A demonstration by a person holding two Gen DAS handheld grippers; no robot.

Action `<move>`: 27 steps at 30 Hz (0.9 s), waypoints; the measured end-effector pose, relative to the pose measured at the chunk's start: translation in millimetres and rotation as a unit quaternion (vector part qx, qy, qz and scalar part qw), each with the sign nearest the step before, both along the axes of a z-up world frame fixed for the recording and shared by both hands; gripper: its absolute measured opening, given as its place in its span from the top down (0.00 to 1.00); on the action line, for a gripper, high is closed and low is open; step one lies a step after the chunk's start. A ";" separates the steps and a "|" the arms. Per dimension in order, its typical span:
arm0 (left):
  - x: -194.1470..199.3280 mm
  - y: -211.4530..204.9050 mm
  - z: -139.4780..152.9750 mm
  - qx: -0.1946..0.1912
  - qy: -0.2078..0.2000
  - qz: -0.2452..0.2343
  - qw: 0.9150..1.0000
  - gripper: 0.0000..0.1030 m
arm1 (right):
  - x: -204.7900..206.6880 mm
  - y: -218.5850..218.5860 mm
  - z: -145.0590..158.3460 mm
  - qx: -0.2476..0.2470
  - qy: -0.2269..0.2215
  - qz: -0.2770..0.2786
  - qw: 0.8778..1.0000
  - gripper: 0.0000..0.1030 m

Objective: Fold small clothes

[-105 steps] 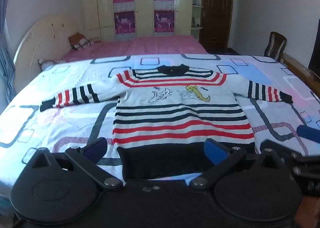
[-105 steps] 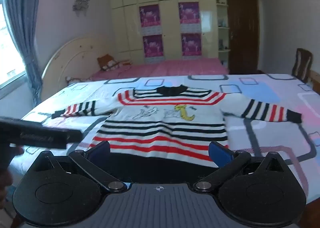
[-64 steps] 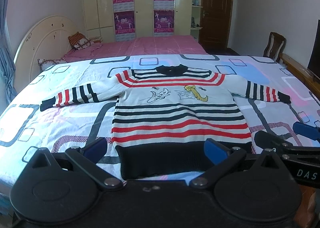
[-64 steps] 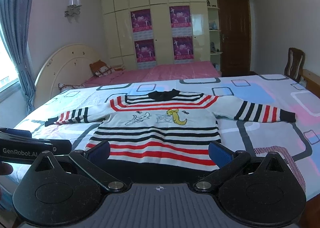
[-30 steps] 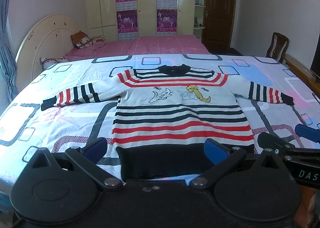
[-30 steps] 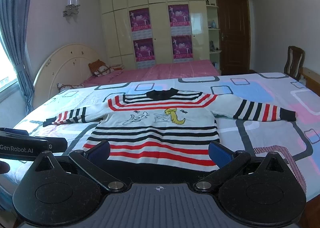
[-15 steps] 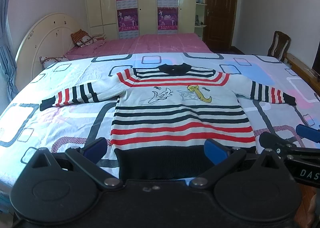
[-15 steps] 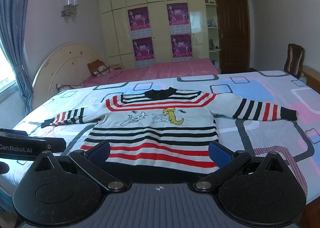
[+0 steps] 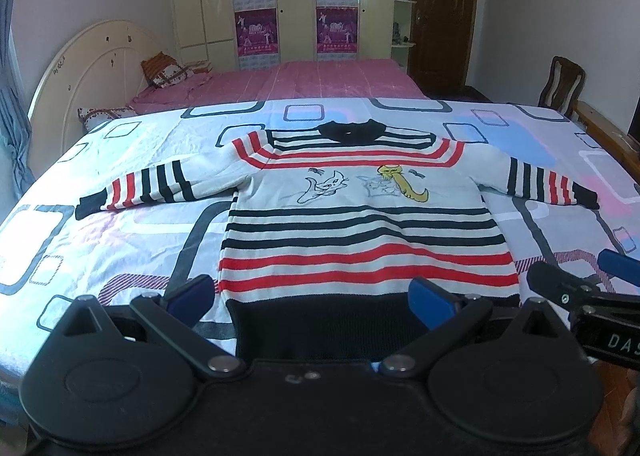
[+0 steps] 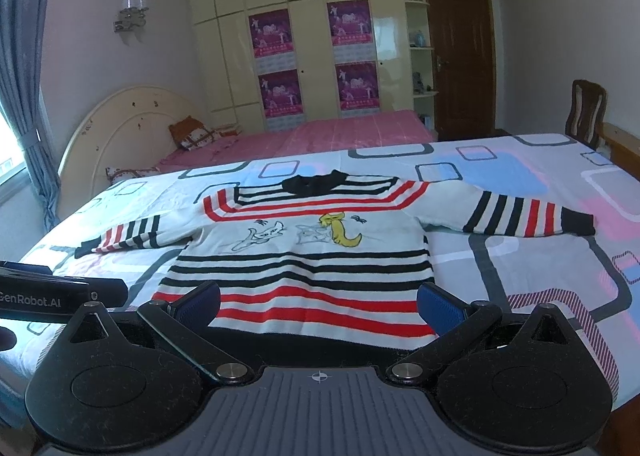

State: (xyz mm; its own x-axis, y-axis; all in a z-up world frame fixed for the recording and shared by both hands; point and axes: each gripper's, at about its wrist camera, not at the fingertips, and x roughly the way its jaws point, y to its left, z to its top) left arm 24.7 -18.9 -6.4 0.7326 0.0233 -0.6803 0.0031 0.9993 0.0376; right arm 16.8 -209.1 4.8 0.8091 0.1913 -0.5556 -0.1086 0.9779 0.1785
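sweater [image 9: 360,223] flat on bed [image 9: 100,240], sleeves spread | left gripper [image 9: 310,298] wide, at hem, holding nothing | right gripper [image 10: 318,304] wide, at hem, holding nothing

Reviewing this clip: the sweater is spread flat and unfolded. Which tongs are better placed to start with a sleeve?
Roughly even. The left tongs sit nearer the sweater's left sleeve, the right tongs nearer the right sleeve. Both are open, short of the hem.

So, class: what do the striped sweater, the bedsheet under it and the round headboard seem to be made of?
Sweater: knitted yarn, probably wool or acrylic; ribbed black hem, matte.
Bedsheet: thin woven printed fabric, likely cotton; fine creases.
Headboard: cream-painted wood or board, slight sheen; dark marks that look like chips.
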 end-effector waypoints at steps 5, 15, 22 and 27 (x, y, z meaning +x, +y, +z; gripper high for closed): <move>12.1 0.3 -3.8 0.000 0.006 0.002 1.000 0.00 | 8.8 -2.7 -4.4 0.001 0.006 -0.007 1.000 0.00; 49.4 9.7 -15.0 0.001 0.022 0.004 1.000 0.00 | 40.7 -3.5 -17.7 -0.002 0.019 -0.020 1.000 0.00; 89.7 25.5 -23.0 0.000 0.029 0.009 1.000 0.00 | 75.2 -2.5 -28.5 -0.003 0.026 -0.042 0.999 0.00; 123.0 35.9 -28.9 0.004 0.028 0.008 1.000 0.00 | 101.8 0.9 -35.0 -0.011 0.031 -0.057 0.998 0.00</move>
State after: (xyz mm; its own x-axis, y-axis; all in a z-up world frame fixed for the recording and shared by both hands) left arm 147.7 17.0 -35.3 0.6927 0.0398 -0.7201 -0.0101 0.9989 0.0455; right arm 118.6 -208.2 -30.2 0.7885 0.0867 -0.6089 0.0145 0.9871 0.1594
